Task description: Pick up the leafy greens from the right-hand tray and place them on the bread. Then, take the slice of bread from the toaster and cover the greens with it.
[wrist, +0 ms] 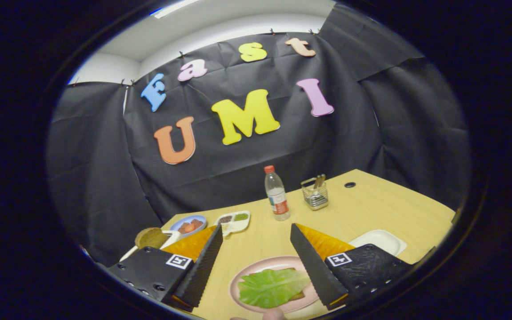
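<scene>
A green leaf (271,287) lies on a slice of bread (299,296) on a pink plate (256,270), low between my fingers and nearer the right one. My gripper (256,231) stands open above the plate with nothing between its fingers. A white tray (381,241) sits just beyond the right finger and looks bare. A brown slice of bread (150,238) stands up in a white holder behind the left finger, partly hidden by it.
On the wooden table (371,209) stand a plastic bottle with a red cap (276,193) and a wire caddy (315,194) further back. A blue bowl of red pieces (189,225) and a white divided dish (234,221) lie beyond the left finger.
</scene>
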`<state>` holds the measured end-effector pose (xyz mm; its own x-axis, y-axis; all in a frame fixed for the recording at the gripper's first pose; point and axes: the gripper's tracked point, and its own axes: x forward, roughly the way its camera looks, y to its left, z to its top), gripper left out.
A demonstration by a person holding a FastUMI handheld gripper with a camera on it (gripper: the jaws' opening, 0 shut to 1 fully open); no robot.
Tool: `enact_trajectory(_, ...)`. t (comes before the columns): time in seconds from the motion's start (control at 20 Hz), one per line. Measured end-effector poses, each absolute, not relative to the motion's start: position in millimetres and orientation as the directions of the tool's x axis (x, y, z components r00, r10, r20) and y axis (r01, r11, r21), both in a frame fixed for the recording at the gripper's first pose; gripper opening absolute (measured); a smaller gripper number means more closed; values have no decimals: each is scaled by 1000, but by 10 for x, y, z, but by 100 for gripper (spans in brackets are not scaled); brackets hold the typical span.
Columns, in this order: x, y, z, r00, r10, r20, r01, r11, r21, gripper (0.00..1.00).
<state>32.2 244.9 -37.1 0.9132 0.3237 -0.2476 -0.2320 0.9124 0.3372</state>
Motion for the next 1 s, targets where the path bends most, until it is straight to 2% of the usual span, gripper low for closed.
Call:
enact_trajectory(0.45,5,3833,-84,870,432,-237,-345,878,332,95)
enact_trajectory(0.75,-32,4416,-343,870,399,-288,-338,910,239,95)
enact_trajectory(1.0,32,4573,-636,874,319,-367,-275,947,168,81)
